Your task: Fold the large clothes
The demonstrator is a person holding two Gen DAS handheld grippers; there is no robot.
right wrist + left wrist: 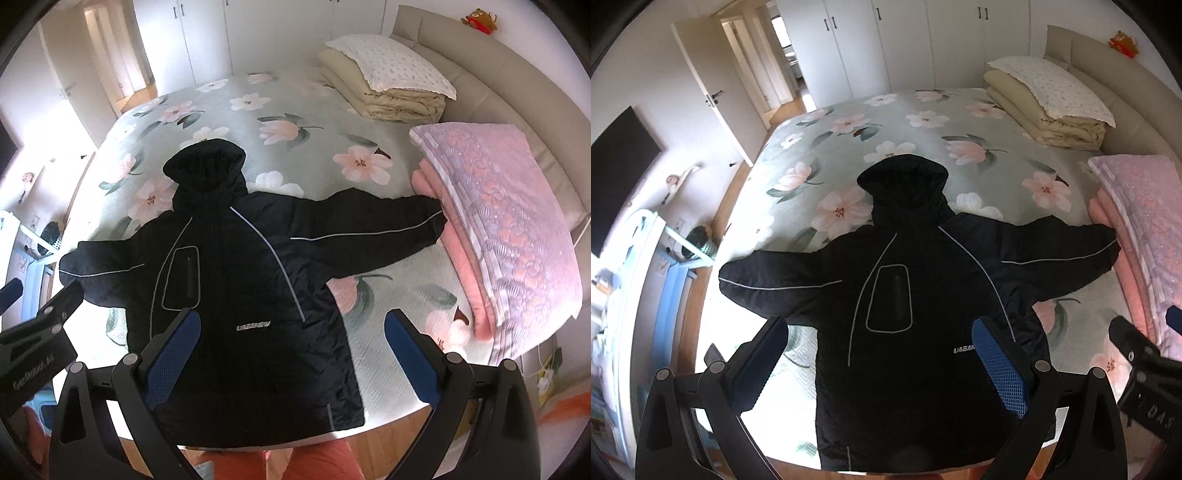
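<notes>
A black hooded jacket (905, 295) with thin grey piping lies flat, front up, on the floral bed, hood away from me, both sleeves spread out; it also shows in the right wrist view (240, 288). My left gripper (882, 362) is open and empty, held above the jacket's lower half near the hem. My right gripper (291, 350) is open and empty above the jacket's lower right edge. The right sleeve's cuff (432, 218) touches the pink blanket. Each gripper shows at the edge of the other's view.
The bed (923, 122) has a green floral cover. A folded pink blanket (509, 229) lies at the right, a folded beige quilt with a pillow (391, 85) at the far right. A headboard runs along the right. Wardrobes (886, 40), a door and wooden floor lie beyond.
</notes>
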